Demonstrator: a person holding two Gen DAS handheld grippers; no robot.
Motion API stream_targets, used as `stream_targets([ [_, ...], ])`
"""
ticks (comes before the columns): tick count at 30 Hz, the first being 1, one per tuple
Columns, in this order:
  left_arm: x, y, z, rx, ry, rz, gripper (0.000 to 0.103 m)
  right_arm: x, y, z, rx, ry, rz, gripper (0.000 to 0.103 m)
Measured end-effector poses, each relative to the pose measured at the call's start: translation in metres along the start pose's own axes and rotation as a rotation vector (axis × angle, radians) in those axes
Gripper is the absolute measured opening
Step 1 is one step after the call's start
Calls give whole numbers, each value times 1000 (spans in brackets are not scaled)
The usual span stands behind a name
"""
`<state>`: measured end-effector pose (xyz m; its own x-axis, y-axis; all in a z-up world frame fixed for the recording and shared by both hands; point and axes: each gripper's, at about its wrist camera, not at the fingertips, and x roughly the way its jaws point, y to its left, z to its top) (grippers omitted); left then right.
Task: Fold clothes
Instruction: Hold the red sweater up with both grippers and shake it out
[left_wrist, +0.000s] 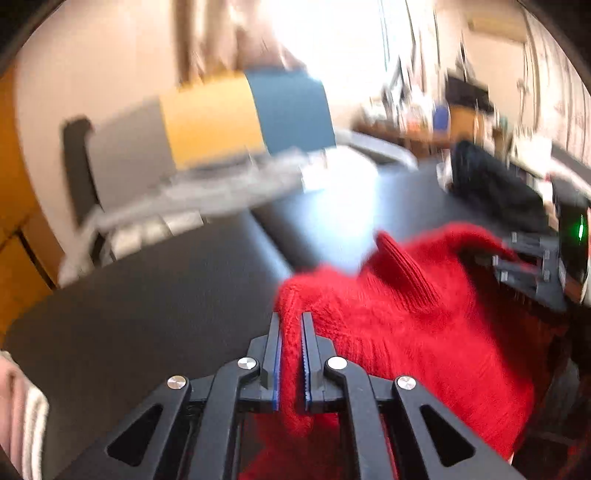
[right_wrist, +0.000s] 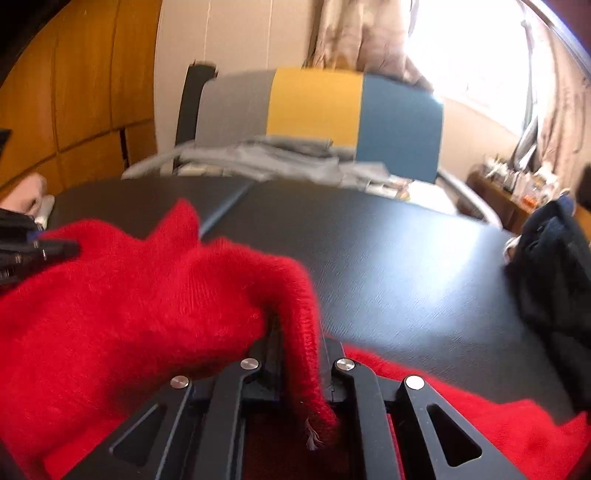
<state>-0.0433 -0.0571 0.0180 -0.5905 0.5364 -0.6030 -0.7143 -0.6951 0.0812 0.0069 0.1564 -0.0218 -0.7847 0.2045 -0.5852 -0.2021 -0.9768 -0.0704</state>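
Both claws, left claw (left_wrist: 291, 321) and right claw (right_wrist: 295, 332), clamped on red sweater (left_wrist: 388, 332), lifted off tabletop (right_wrist: 388, 258); folding barely started, no fold laid yet.

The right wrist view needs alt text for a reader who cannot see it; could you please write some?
The right tongs pinch a fold of a red knitted sweater above a black table. The left tongs grip the sweater at the left edge. Dark clothing lies on the right.
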Motion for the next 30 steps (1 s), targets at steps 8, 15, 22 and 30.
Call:
stream_targets([
  [8,-102,28,74,-92,-387,53,5,-96,-6,91,34,-364,-60,10],
  [15,-188,50,125,-153,-652,47,5,-190,-2,177,26,-683,-42,7],
  [22,-263,54,148,-160,-838,35,5,-256,8,228,2,-875,-5,6],
  [30,-334,48,146,-166,-987,8,0,-302,17,239,-16,-1002,32,6],
])
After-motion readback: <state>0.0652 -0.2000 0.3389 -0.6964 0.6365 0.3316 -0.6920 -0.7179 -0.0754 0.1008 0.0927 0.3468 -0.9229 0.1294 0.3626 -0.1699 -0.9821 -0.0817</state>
